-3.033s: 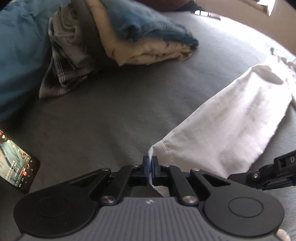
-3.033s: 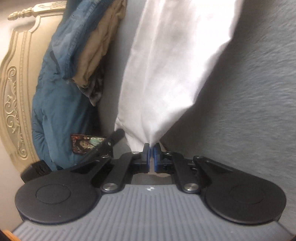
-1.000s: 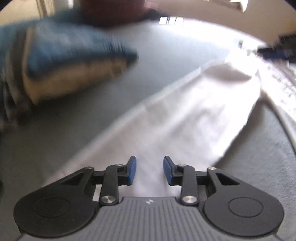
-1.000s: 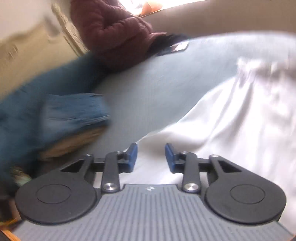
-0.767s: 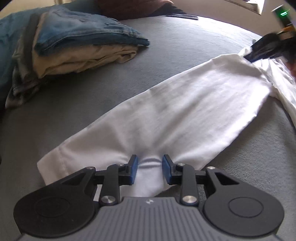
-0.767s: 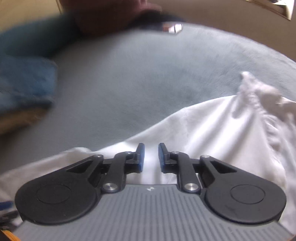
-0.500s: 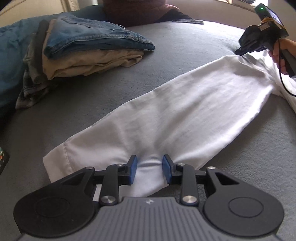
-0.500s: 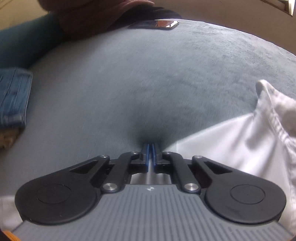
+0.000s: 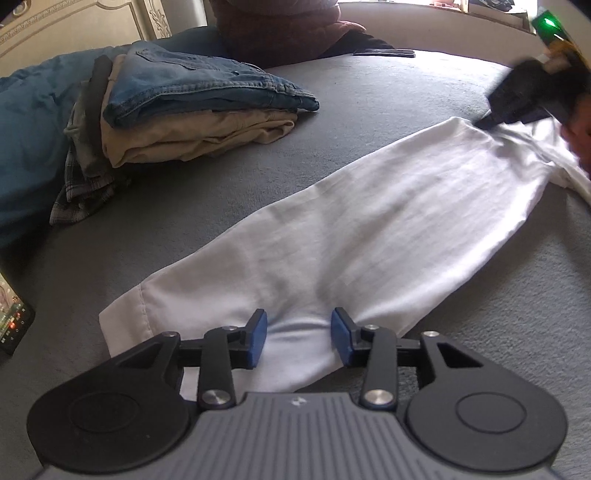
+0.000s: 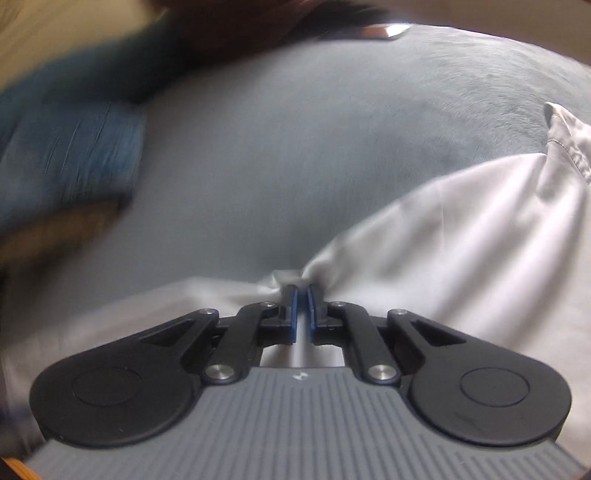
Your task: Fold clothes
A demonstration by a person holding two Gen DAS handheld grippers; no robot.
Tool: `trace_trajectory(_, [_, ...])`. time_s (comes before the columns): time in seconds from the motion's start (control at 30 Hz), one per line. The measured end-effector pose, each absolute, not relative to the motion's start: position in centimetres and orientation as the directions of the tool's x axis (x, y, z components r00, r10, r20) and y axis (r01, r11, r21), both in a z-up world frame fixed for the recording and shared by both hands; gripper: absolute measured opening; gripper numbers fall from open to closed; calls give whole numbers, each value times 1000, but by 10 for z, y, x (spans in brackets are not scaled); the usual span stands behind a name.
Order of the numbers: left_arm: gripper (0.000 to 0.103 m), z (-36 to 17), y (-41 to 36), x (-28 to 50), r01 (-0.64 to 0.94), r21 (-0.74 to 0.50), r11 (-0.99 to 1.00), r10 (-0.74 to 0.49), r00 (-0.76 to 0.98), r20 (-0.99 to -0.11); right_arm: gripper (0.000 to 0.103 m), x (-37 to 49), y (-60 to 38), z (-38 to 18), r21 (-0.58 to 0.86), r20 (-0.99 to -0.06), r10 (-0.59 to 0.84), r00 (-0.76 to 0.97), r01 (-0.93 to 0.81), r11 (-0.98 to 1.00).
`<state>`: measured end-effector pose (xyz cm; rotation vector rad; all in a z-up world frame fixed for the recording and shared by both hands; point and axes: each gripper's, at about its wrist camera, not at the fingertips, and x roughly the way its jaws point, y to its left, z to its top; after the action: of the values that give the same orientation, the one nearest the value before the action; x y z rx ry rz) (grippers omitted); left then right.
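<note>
A white shirt [image 9: 388,229], folded into a long strip, lies slantwise on the grey bed cover [image 9: 369,96]. My left gripper [image 9: 298,334] is over its near end. Its jaws are opening, and a low hump of cloth lies between the blue pads [image 9: 257,334] without being pinched. At the far end, by the collar, a hand holds my right gripper [image 9: 485,123]. In the right wrist view that gripper [image 10: 302,308] is shut on a bunched fold at the white shirt's [image 10: 461,236] edge.
A stack of folded clothes [image 9: 199,110], jeans on top of beige trousers, sits at the back left on a blue garment [image 9: 22,147]. A maroon jacket [image 9: 280,29] lies behind. One phone [image 9: 11,321] lies at the left edge, another [image 9: 384,52] at the back.
The shirt, held up by both grippers before, now lies flat. My left jaws have let go and widened. My right gripper swung to the collar end and shut on the cloth.
</note>
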<state>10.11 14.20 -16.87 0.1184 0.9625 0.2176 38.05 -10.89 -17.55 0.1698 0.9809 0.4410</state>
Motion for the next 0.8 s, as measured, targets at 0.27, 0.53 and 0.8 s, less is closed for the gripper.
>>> trace_trajectory(0.27, [45,-168,143,101,-169,187,968,250,542,-802,11,394,-157,-149,429,-668,395,631,-107,897])
trace_trajectory(0.53, [47,-159,154,101,-213,116,970,219,563,-797,29,404,-306,-139,372,-674,136,726,174,912])
trace_trajectory(0.8, [45,-102,146,129,-199,62,978,183,677,-713,43,446,-365,-147,535,-673,207,710,274,799])
